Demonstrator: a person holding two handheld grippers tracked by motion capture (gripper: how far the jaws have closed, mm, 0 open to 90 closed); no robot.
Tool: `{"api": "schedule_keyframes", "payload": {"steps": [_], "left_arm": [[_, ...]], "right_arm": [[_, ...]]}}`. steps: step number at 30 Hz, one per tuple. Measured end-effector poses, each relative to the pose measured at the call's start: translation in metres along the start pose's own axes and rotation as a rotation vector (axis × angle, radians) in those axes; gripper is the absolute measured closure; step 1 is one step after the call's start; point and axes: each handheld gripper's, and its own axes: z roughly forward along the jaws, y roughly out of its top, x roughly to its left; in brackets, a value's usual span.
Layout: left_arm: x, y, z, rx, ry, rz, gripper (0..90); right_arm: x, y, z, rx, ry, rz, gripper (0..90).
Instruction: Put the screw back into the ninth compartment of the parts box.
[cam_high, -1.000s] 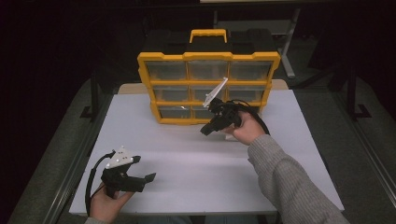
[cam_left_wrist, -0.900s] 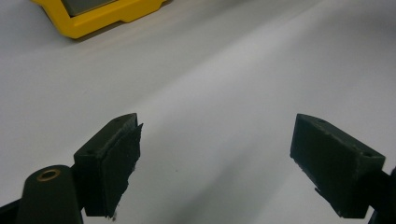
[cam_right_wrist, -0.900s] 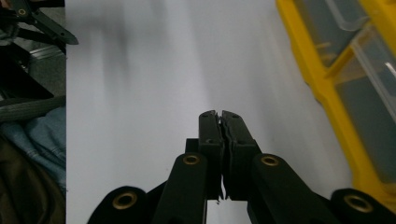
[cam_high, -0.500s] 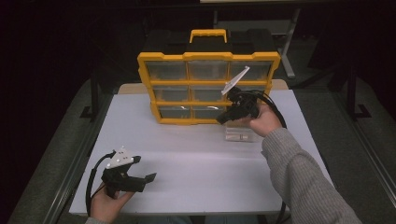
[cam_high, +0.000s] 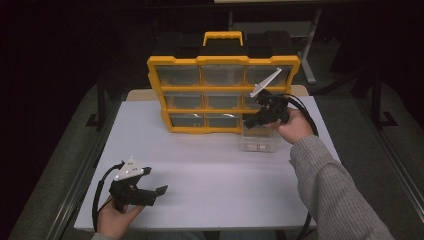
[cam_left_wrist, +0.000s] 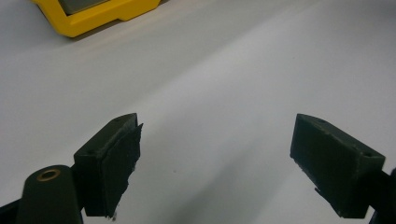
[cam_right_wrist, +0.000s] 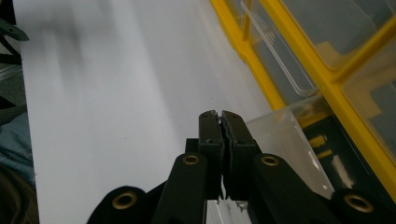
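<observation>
Organizer (cam_high: 223, 90): lower-right compartment hidden behind right tongs (cam_high: 250, 123) and hand (cam_high: 292, 125). Contents of clear drawer (cam_high: 259, 142) on tabletop (cam_high: 210, 165) too small to tell in high view. Left gripper view: organizer (cam_left_wrist: 93, 14) cut by top edge, corner alone visible. Right gripper view: tabletop (cam_right_wrist: 93, 93) blurred at far end; drawer (cam_right_wrist: 285, 144) partly hidden behind tongs (cam_right_wrist: 222, 116); small bits beside drawer unclear.

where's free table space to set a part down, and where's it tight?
Free: the wide white stretch of the table between the yellow organizer and the left gripper, plus the strip left of the organizer. Tight: the right side by the organizer, where the clear drawer sits out on the table under the right gripper and its hand.
</observation>
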Motion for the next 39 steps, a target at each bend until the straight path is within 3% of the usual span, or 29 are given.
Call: {"api": "schedule_keyframes", "payload": {"steps": [25,39], "left_arm": [[-0.001,0.0,0.001,0.003,-0.003,-0.002,15.7],[-0.001,-0.001,0.001,0.007,0.004,0.01,15.7]], "right_arm": [[-0.021,-0.033,0.013,0.026,-0.04,0.106,86.0],[-0.027,-0.045,0.028,0.026,-0.039,0.127,84.8]]}}
